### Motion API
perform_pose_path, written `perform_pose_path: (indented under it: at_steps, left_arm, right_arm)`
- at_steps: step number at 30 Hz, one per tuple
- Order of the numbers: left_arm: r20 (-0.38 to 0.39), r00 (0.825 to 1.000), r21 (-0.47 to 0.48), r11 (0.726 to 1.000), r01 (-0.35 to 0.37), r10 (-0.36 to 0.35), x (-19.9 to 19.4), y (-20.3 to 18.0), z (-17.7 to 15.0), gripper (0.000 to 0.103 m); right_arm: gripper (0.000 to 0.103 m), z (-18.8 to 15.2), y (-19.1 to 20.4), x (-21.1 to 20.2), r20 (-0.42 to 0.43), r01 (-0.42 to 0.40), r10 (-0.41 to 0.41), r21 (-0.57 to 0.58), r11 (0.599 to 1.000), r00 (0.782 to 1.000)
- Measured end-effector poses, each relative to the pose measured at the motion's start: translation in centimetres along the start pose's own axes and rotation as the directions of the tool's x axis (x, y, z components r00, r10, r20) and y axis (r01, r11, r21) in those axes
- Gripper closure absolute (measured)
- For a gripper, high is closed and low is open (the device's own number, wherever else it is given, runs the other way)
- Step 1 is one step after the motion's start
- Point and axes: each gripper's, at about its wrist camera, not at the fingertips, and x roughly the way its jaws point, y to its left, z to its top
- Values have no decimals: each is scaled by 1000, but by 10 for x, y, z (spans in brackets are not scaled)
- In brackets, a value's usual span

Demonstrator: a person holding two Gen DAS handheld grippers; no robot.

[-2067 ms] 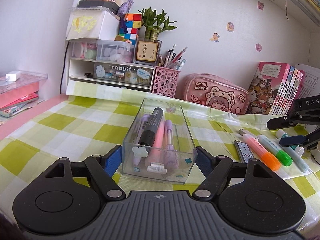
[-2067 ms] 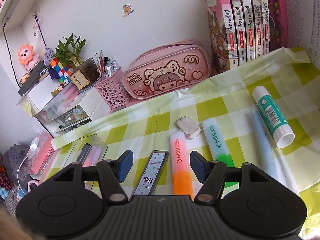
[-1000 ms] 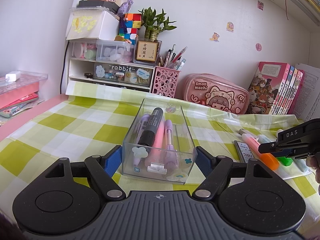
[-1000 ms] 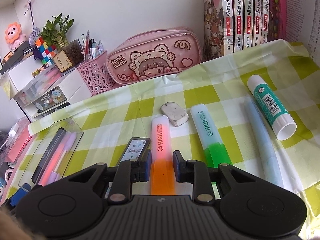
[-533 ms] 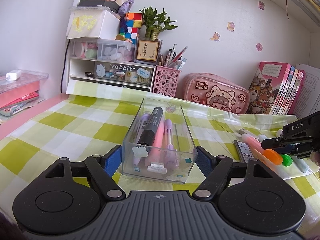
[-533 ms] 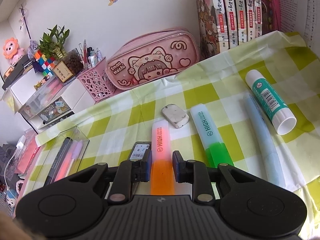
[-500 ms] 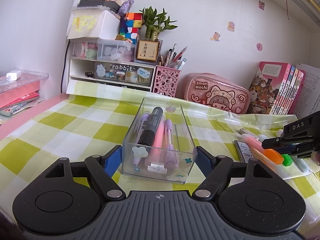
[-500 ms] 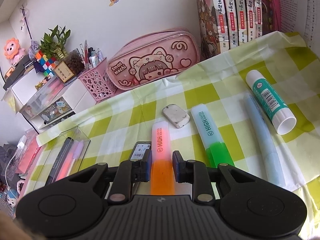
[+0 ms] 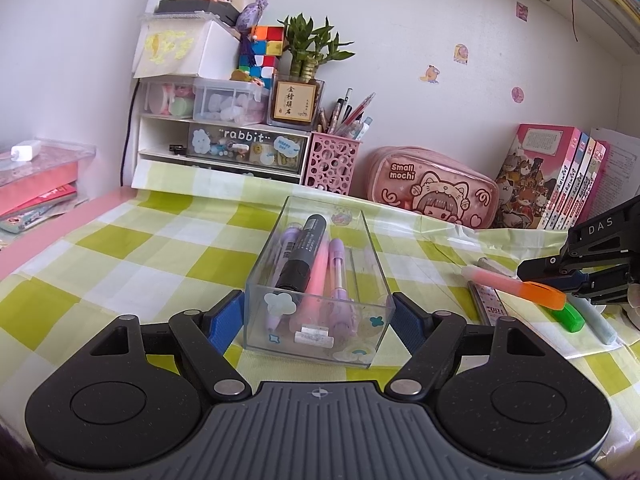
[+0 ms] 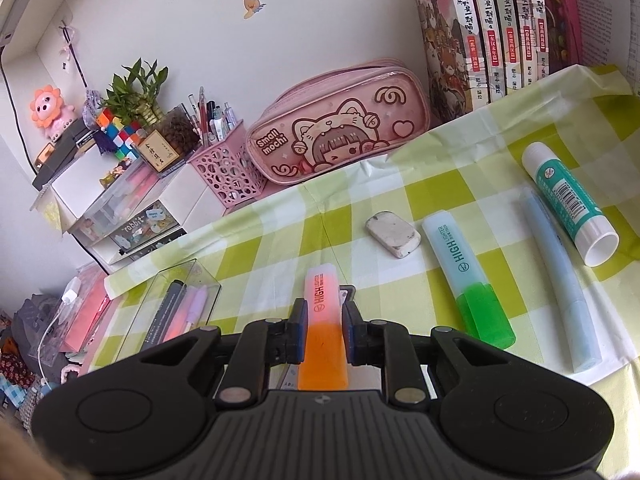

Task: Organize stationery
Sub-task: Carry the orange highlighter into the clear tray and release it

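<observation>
Nearest to us, our right hand-held gripper (image 10: 323,330) is clamped on the orange highlighter (image 10: 323,320), its blue pads pressing both sides where the clear body meets the orange cap. In the left wrist view the highlighter sits raised above the checked cloth of the bench (image 9: 132,248), tilted, with a small flat pack (image 9: 489,303) lying beneath it.

Our left hand-held gripper (image 9: 319,316) is spread wide, its blue fingers (image 9: 226,318) flanking the near end of the clear plastic box (image 9: 320,280); whether they touch its walls we cannot tell. Inside the box lie a black marker (image 9: 302,256), a pink pen (image 9: 316,280) and purple pens (image 9: 340,276).

Farther out on the cloth, to the right of the held highlighter, we see a green highlighter (image 10: 466,276), a pale blue pen (image 10: 558,276) and a glue stick (image 10: 568,202) side by side, with a worn eraser (image 10: 394,234) just beyond.

At the back against the wall stand a pink pencil case (image 10: 340,136), a pink pen cup (image 9: 331,166) and a row of books (image 10: 500,24).
</observation>
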Motion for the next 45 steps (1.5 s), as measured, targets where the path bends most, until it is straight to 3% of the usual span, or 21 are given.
perform_pose_path:
  at_steps: [1, 5, 13, 17, 25, 27, 32, 36, 45]
  left_arm:
    - [0, 1000, 1, 1000, -1, 1, 0, 0, 0, 27]
    - [1, 1000, 6, 1000, -7, 7, -1, -1, 0, 27]
    - [-3, 1000, 16, 1000, -13, 13, 1, -3, -1, 27]
    - [-3, 1000, 15, 1000, -12, 12, 1, -3, 0, 27]
    - [-2, 1000, 15, 1000, -11, 11, 1, -3, -1, 27]
    - [-2, 1000, 15, 1000, -12, 12, 1, -3, -1, 27]
    - [-1, 1000, 15, 1000, -12, 12, 1, -3, -1, 27]
    - [-2, 1000, 15, 1000, -12, 12, 1, -3, -1, 27]
    - [-2, 1000, 14, 1000, -11, 11, 1, -3, -1, 27]
  right_arm:
    - [100, 1, 0, 0, 0, -11, 11, 5, 1000, 1000]
    - [100, 4, -3, 0, -7, -67, 67, 44, 997, 998]
    - [97, 1, -3, 4, -21, -64, 65, 43, 997, 998]
    - [70, -2, 11, 11, -35, -84, 83, -19, 996, 996]
    - [70, -19, 43, 34, -27, 68, -77, -230, 971, 997]
    - [79, -20, 47, 36, -17, 99, -107, -257, 961, 994]
    - [80, -23, 52, 36, -10, 109, -117, -278, 954, 993]
    - [80, -20, 50, 36, -27, 96, -105, -232, 968, 994]
    - [80, -5, 50, 35, -99, -65, 64, -10, 998, 993]
